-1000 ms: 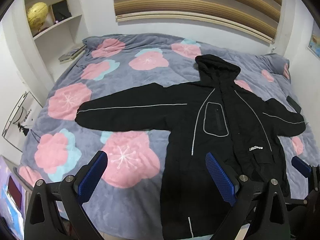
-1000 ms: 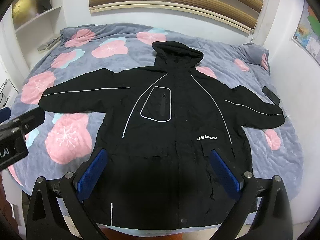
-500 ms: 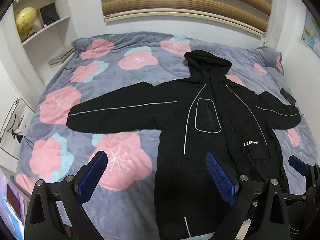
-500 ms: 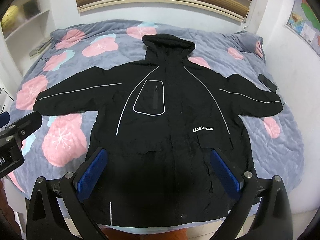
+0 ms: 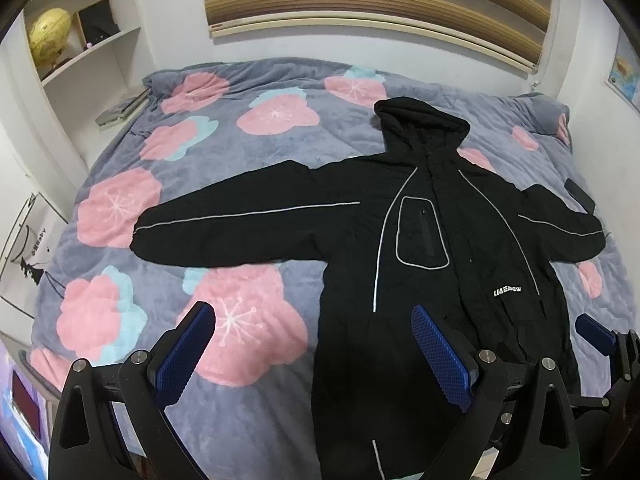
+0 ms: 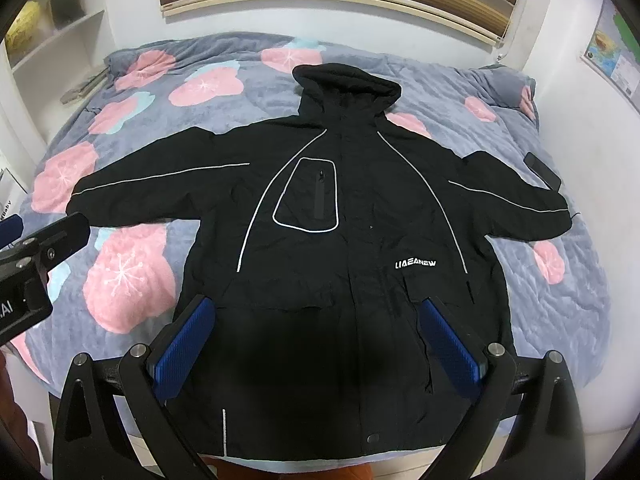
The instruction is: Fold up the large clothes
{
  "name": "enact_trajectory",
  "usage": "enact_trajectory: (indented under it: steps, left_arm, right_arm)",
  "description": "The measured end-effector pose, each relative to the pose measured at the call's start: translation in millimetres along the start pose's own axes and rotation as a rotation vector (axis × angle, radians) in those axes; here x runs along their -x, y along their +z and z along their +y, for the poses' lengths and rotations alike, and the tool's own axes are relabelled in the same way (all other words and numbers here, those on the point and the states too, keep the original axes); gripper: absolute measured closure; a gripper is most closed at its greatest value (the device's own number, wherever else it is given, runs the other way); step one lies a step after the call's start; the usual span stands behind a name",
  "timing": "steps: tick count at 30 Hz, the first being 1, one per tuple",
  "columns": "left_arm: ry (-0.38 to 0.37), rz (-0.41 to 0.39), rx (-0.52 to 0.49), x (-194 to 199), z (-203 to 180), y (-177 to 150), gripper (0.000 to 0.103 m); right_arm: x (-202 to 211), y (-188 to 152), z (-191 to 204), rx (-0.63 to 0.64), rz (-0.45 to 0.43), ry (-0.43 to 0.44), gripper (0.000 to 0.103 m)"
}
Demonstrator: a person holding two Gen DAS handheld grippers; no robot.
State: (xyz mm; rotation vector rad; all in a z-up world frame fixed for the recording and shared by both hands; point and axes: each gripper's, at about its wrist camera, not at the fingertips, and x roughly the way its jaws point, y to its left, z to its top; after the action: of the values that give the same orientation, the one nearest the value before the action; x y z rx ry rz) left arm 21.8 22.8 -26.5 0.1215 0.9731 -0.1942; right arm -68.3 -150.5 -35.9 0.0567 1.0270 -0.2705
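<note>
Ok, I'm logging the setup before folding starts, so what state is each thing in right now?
jacket: spread flat, front up, zipped closed
left sleeve: stretched straight out
right sleeve: stretched out sideways
hood: lying flat toward the wall
chest pocket: zipped shut
left claw: open, holding nothing
right claw: open, holding nothing
window blind: lowered

dim indoor light, fisheye warping (dark corners)

Cloth on cloth, matt throughout.
Jacket [image 6: 352, 240]: matt black woven fabric, creased, pale piping. Bed [image 5: 248, 420] cover: plush quilted fleece. Right gripper [image 6: 316, 340] pads [image 6: 182, 344]: blue textured rubber, arms matt black plastic.
</note>
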Motion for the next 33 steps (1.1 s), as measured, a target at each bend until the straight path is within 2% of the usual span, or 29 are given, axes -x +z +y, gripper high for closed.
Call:
enact_trajectory:
  steps: [11,23,27,33]
  left_arm:
    - [-0.011,0.012,0.000,-17.3,-4.8,18.6,0.004]
    - [-0.037,0.029,0.031,-50.5,-3.1,51.1,0.004]
    - [-0.055,0.059,0.072,-69.9,9.7,59.0,0.004]
    - [-0.001,0.120,0.202,-115.3,61.8,63.9,0.004]
  right_arm:
    - [-15.6,15.7,-4.9,-0.002,0.018,-0.013,0.000]
    - [-38.8,51.3,1.3,0.039,0.019,-0.022,0.000]
    - [-51.5,64.3,5.6,0.044,0.030,-0.016,0.000]
    - [-87.6,76.1,20.3,0.058,0.094,0.021,0.000]
